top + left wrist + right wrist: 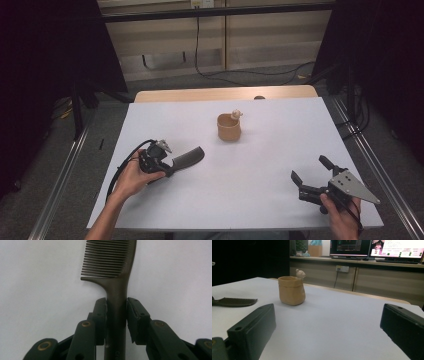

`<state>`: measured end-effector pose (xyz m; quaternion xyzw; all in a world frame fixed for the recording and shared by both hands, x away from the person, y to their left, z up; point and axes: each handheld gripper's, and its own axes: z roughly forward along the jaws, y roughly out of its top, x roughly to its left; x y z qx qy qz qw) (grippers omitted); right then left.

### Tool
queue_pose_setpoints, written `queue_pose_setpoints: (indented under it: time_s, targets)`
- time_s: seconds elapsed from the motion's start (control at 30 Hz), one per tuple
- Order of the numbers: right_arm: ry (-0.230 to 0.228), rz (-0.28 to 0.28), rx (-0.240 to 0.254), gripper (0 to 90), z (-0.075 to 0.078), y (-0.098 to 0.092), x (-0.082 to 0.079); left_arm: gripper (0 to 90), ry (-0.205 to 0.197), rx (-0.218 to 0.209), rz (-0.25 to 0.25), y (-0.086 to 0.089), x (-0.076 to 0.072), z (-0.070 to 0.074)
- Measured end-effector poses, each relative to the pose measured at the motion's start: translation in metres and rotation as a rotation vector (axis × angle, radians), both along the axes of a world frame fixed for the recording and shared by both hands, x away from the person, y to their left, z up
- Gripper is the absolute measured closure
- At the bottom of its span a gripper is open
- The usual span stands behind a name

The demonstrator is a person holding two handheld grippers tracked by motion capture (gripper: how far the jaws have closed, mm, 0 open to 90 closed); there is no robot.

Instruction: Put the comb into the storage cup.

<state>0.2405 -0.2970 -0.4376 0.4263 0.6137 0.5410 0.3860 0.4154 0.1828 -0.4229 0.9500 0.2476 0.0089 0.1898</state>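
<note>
We have the left gripper (117, 315) clamped on the handle of one dark plastic comb (112, 267). Right gripper (311, 174) gapes wide, holding nothing. One tan ceramic cup (229, 128) on the table.

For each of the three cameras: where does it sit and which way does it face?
High view: above the near table edge, looking forward and down; both forearms show.
Left gripper view: on the left gripper, looking along its jaws, which flank the comb handle.
Right gripper view: on the right gripper, low, facing the cup.
Shared: cup and comb.
</note>
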Motion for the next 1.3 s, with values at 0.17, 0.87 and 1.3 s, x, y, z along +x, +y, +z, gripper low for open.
queue_pose_setpoints:
  time_s: [0.17, 0.87, 1.3]
  targets:
    - [-0.002, -0.001, -0.002, 0.0, -0.0002, 0.0003, 0.0004, 70.2, -0.003, 0.018, -0.011, -0.0012, 0.0004, -0.0001]
    - [0.001, 0.005, 0.002, 0.0, -0.0001, -0.0002, 0.0001, 72.8, -0.006, 0.019, -0.001, -0.0024, -0.0008, 0.0003]
    - [0.002, 0.007, 0.001, 0.0, -0.0004, -0.0002, 0.0003, 73.0, -0.012, 0.008, 0.027, -0.0013, -0.0028, 0.0017]
